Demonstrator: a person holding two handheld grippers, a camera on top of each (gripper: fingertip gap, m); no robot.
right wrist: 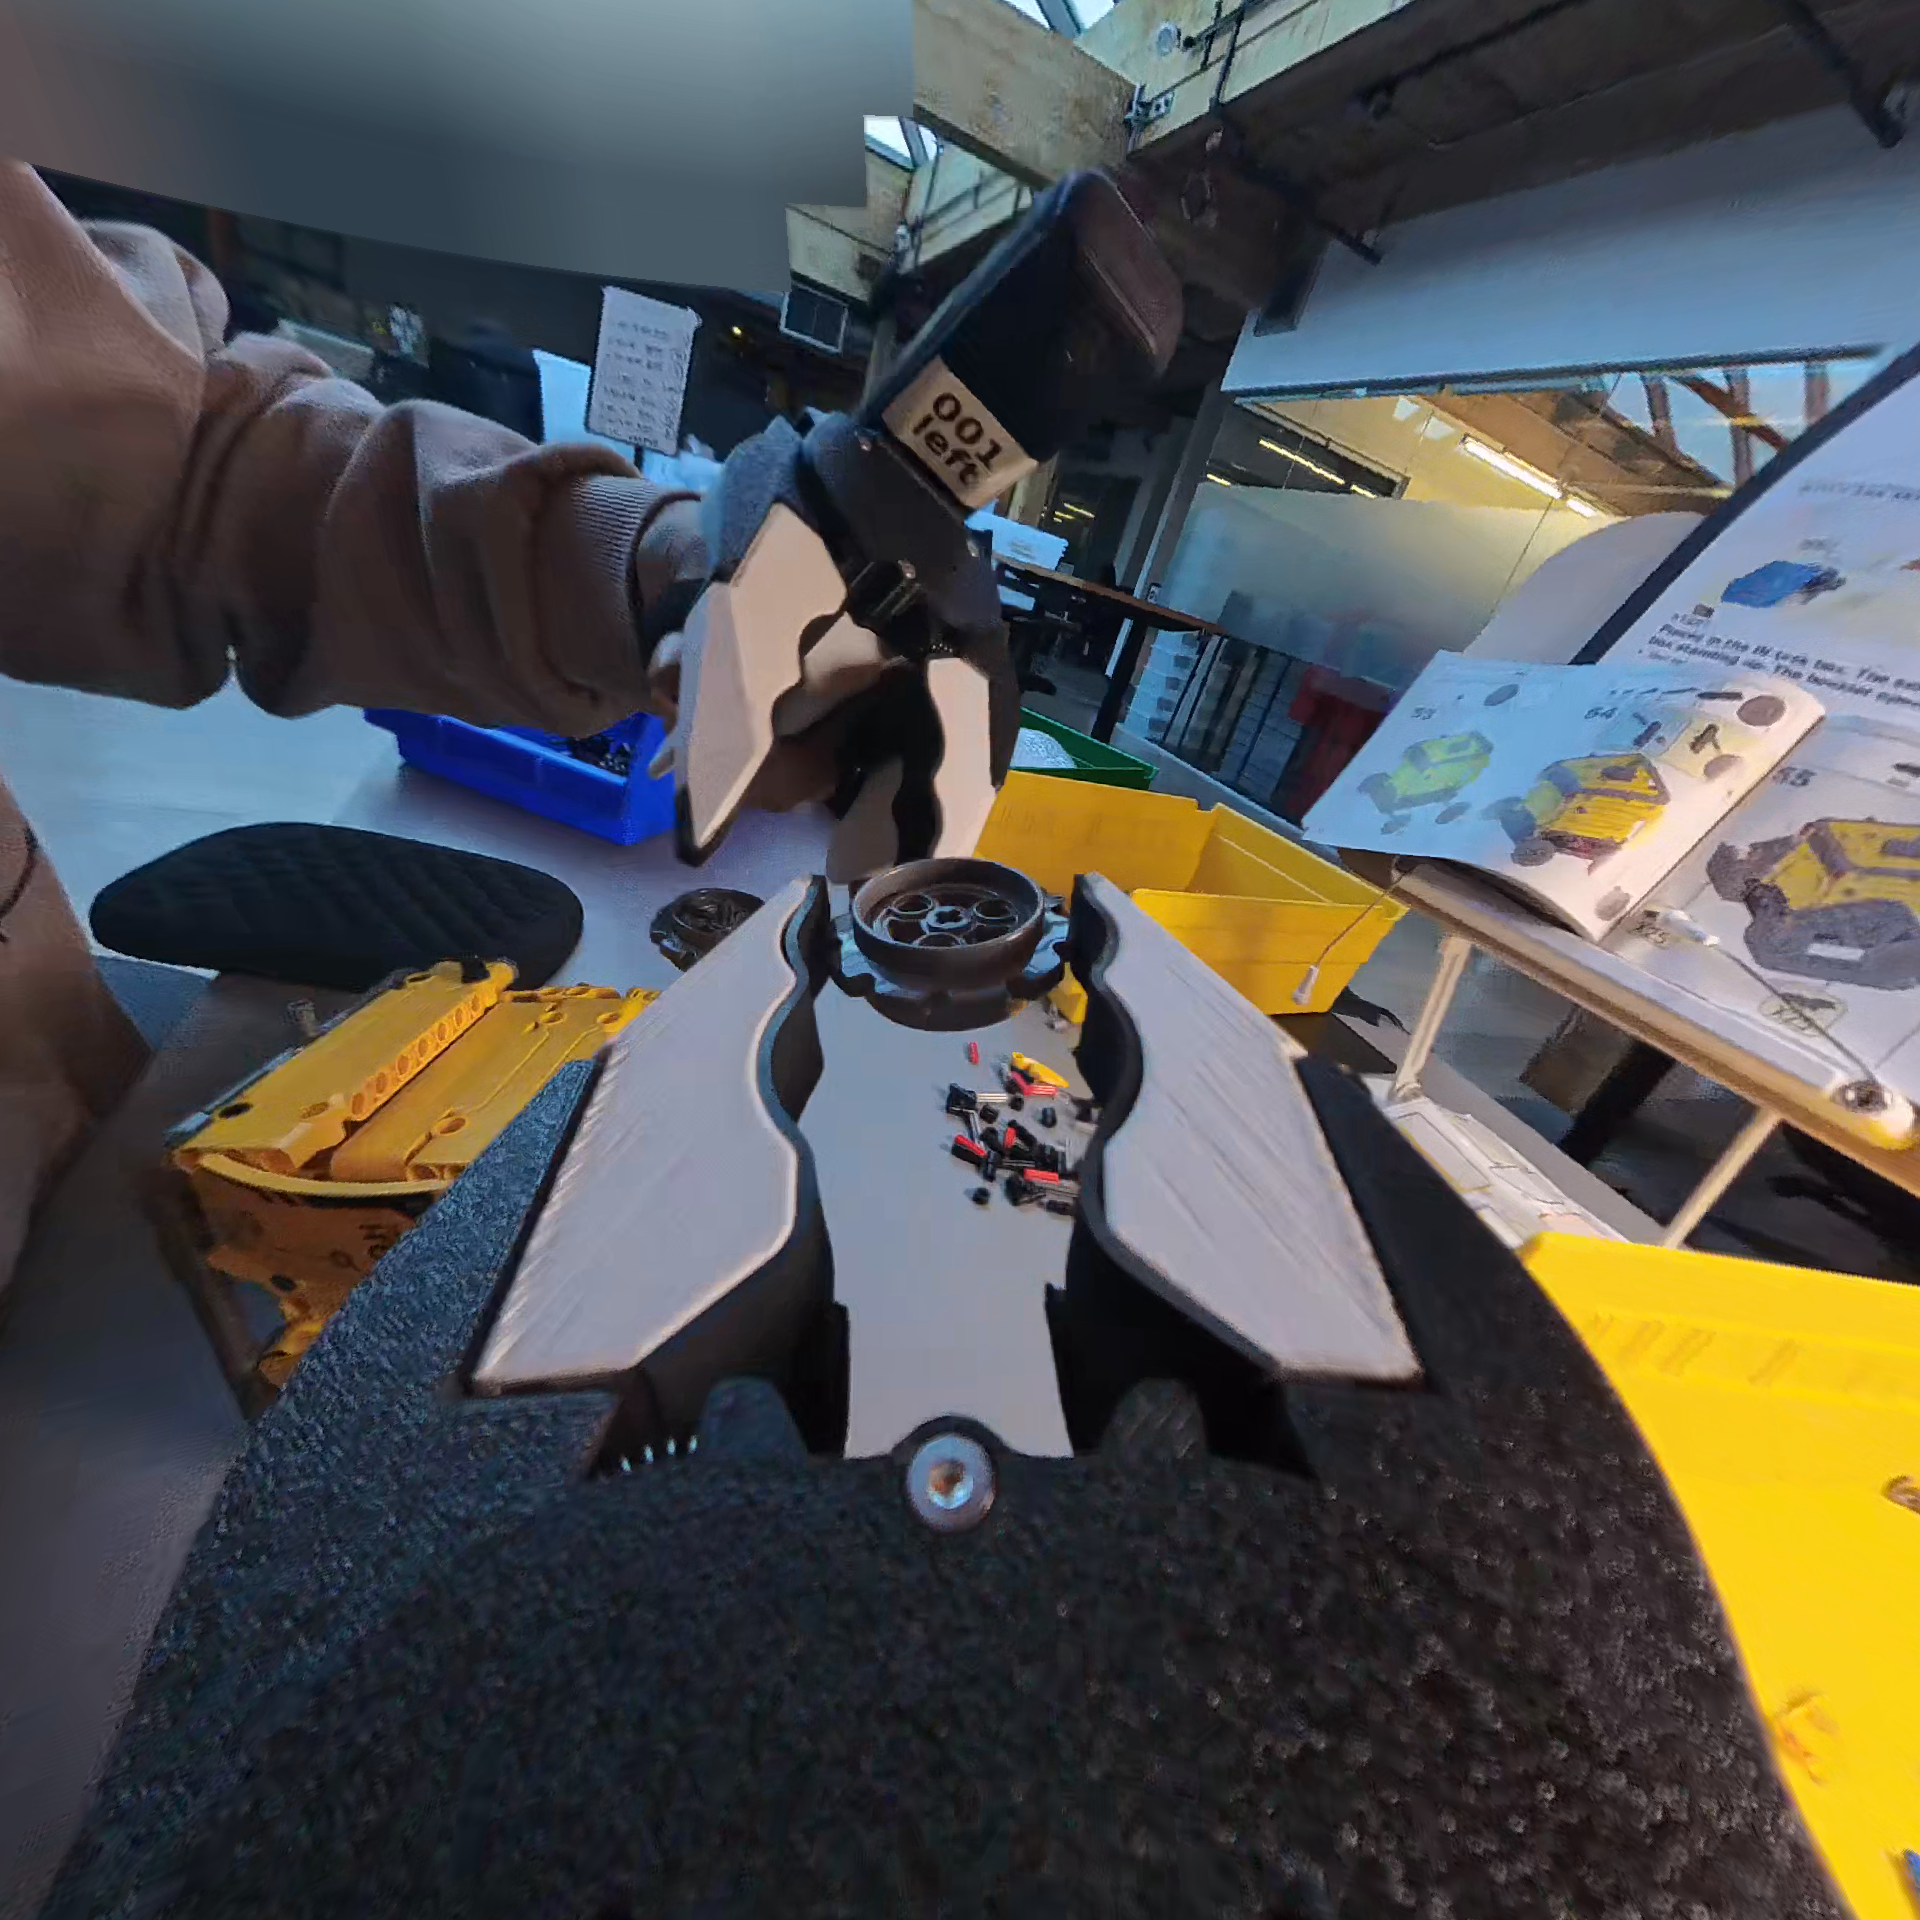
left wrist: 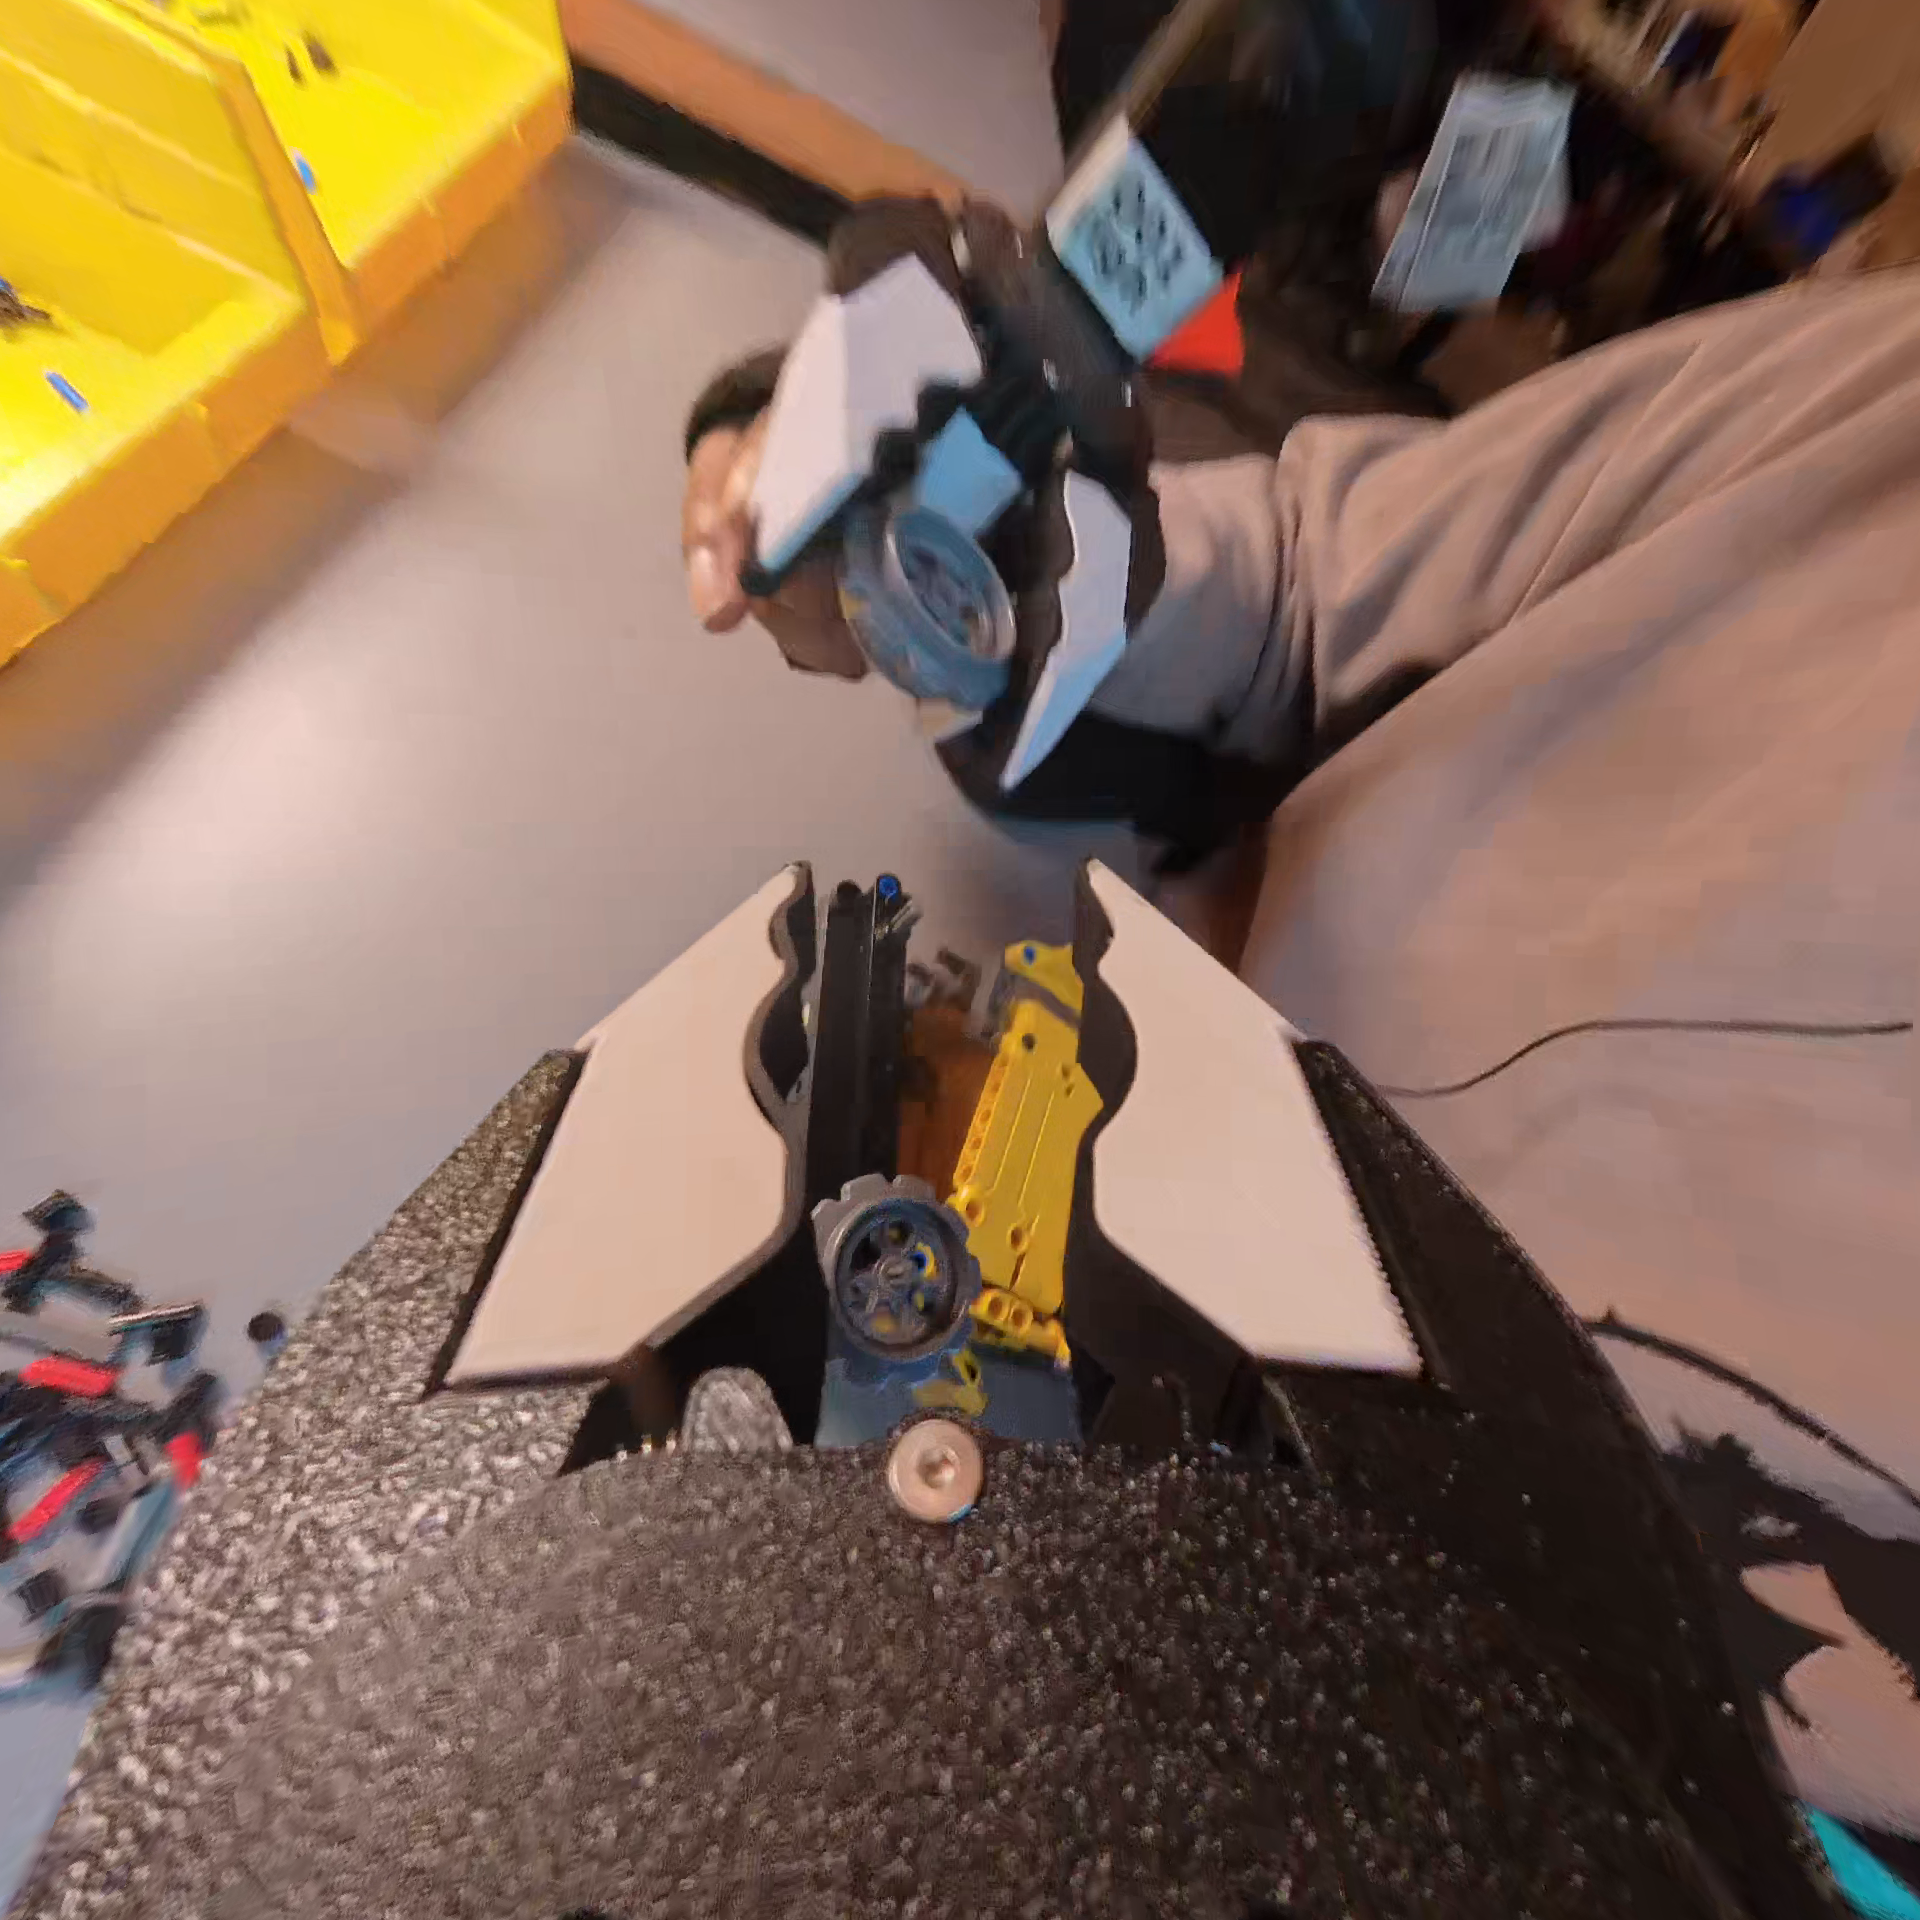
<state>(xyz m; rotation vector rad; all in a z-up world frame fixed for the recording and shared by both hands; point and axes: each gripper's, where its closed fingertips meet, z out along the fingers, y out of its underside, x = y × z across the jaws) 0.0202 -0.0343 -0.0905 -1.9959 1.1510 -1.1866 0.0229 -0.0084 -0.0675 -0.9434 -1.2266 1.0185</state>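
A dark grey round plastic wheel rim with a notched flange (right wrist: pixel 945 940) sits clamped between the fingertips of the right gripper (right wrist: pixel 950 904), held above the pale grey table (right wrist: pixel 935 1299). Directly beneath it on the table lies a scatter of small black and red connector pins (right wrist: pixel 1013 1143). The left gripper (left wrist: pixel 943 894) hangs with its jaws spread and nothing between them. A yellow and black toy brick vehicle body (left wrist: pixel 1023 1143) with its own grey hub shows through the gap, on the table below. Yellow plastic bins (right wrist: pixel 1195 883) stand behind, a blue bin (right wrist: pixel 540 769) and a black quilted oval pad (right wrist: pixel 332 899) to the left, and an open picture booklet (right wrist: pixel 1558 769) on a stand to the right.
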